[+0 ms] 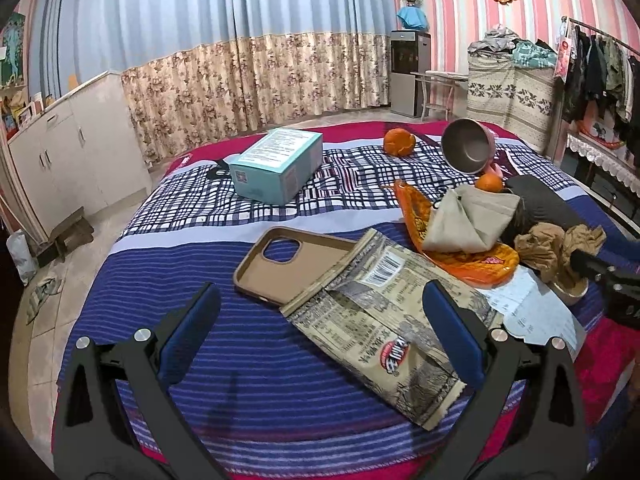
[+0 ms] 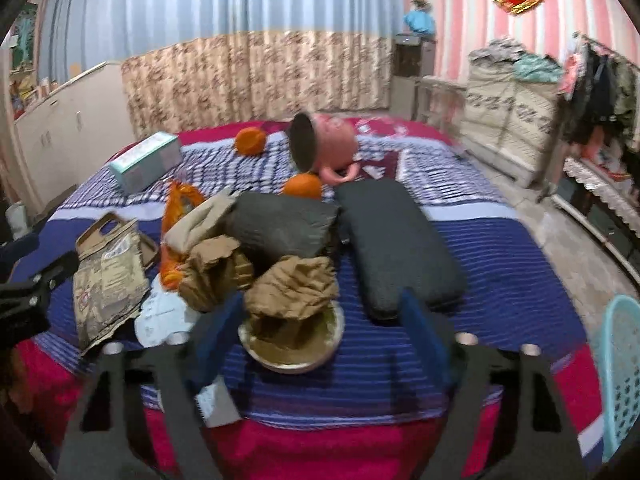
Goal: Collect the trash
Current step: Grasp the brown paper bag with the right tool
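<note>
Both grippers are held low over a bed w/ a blue-striped blanket [image 1: 192, 264], jaws spread wide on each, nothing grasped. In the left wrist view, the left gripper [image 1: 320, 320] is seen above the near edge of a torn beige snack wrapper [image 1: 384, 320], which lies flat and partly overlaps a tan phone case [image 1: 288, 260] lying open side up just to its left. To the right of the wrapper, an orange plastic wrapper [image 1: 472, 264] is seen under a folded beige pouch [image 1: 468, 216], w/ a white paper slip [image 1: 532, 312] nearer and crumpled brown paper [image 1: 556, 248] at far right. Farther back, a teal box [image 1: 276, 168] sits left of centre, an orange [image 1: 398, 141] and a tipped pink pot [image 1: 470, 146] beyond; a second orange [image 1: 489, 182] lies near the pot. In the right wrist view, the right gripper [image 2: 324, 320] is positioned around a small round dish [image 2: 296, 344] holding crumpled brown paper [image 2: 292, 292]; whether its blue pads [image 2: 420, 328] touch the dish can't be told. A dark grey cushion [image 2: 396, 240] lies to the right, and a turquoise basket [image 2: 622, 376] is seen at the right edge, off the bed.
</note>
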Action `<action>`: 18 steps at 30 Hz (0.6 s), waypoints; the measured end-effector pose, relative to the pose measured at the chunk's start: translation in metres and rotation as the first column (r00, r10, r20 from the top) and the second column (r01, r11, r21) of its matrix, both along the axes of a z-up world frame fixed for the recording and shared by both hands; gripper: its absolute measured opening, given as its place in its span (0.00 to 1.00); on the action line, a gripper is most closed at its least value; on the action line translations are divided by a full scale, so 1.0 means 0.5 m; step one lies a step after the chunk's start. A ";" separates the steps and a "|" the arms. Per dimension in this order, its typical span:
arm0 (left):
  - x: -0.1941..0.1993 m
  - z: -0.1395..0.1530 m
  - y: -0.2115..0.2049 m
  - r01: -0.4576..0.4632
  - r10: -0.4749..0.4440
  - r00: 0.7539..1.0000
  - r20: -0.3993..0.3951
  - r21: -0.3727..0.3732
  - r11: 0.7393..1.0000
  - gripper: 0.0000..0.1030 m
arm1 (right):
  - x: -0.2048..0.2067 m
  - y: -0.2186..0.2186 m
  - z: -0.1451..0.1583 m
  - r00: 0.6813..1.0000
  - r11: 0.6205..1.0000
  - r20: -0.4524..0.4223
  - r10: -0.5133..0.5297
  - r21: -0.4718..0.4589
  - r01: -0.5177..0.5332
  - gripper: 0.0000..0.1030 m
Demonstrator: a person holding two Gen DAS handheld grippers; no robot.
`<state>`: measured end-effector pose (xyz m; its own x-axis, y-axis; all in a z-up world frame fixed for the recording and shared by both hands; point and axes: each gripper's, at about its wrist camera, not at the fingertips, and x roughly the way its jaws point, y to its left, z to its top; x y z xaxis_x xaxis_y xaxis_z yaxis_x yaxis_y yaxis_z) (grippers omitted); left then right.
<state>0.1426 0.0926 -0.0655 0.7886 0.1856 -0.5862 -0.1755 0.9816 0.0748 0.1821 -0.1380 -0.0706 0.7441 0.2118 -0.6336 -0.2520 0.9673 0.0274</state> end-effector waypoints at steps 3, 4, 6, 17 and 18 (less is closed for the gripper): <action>0.005 0.003 -0.003 -0.002 0.002 1.000 0.000 -0.001 1.000 0.95 | 0.000 0.008 -0.004 0.998 0.998 -0.016 0.055 0.019 -0.055 0.46; 0.006 0.003 -0.005 -0.001 0.001 1.000 0.000 -0.002 1.000 0.95 | -0.008 0.010 0.002 0.998 0.998 0.002 0.064 0.009 -0.064 0.46; 0.009 0.004 -0.018 0.009 -0.009 1.000 -0.003 -0.007 1.000 0.95 | -0.020 0.006 0.014 0.997 0.998 0.031 0.068 -0.005 -0.068 0.45; 0.057 0.015 -0.198 0.178 -0.178 0.984 -0.017 0.000 0.984 0.95 | -0.070 -0.142 0.079 0.985 0.993 0.139 -0.101 -0.040 0.107 0.45; 0.064 0.012 -0.210 0.190 -0.191 0.981 -0.023 -0.010 0.982 0.95 | -0.068 -0.165 0.082 0.982 0.990 0.137 -0.129 -0.038 0.136 0.45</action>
